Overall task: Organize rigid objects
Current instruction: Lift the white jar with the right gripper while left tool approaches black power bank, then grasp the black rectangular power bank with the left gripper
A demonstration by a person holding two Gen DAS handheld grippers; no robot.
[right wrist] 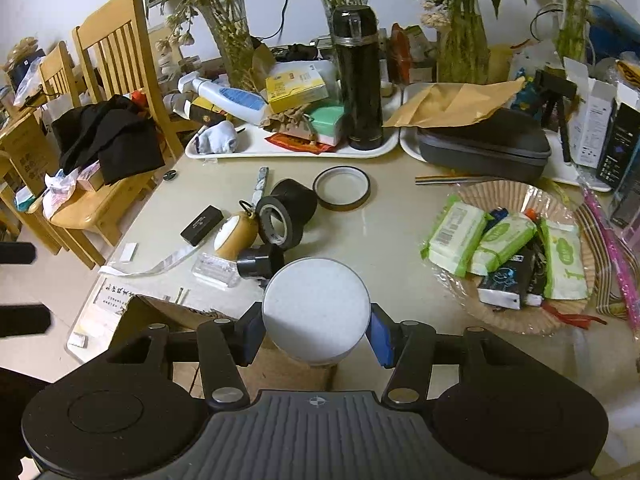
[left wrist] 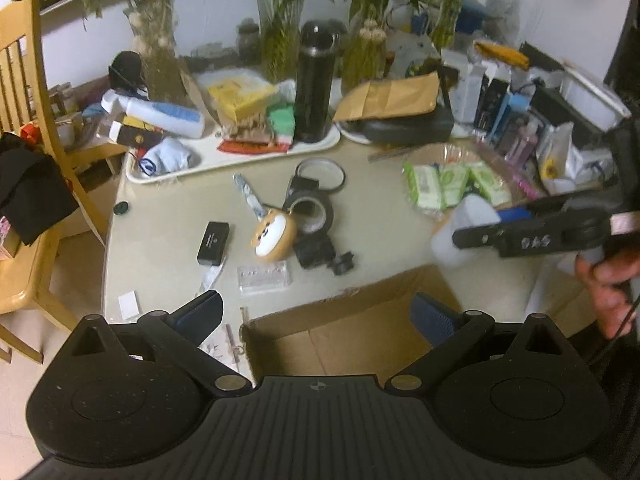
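1. Landmark = cardboard box (left wrist: 340, 332), open, at near edge of the counter (left wrist: 380, 216); all places given rel. to it
2. Far-left of box: small black case (left wrist: 213, 242) lies flat, long axis running away from box; rigid, prob. light, take across the short sides
3. Just beyond box: clear plastic block (left wrist: 264, 278), bear-face pod (left wrist: 273, 236), black tape roll (right wrist: 280, 220) on its side w/ hole facing the box; all look stiff, the pod is rounded so could slip
4. Left gripper (left wrist: 316, 312) over box's left part, fingers apart, nothing btwn them
5. Right of those, above box's right side: white round tub (right wrist: 316, 308) held in right gripper (right wrist: 316, 338), fingers clamped on its curved wall on opposite sides
6. Tub: looks rigid plastic, smooth, likely light; axis tipped so flat lid faces the right wrist cam; hold is across the widest part, which seems the safe spot
7. Far right of box: wicker tray (right wrist: 516, 196) w/ wipe packs, soft, prob. not for sorting
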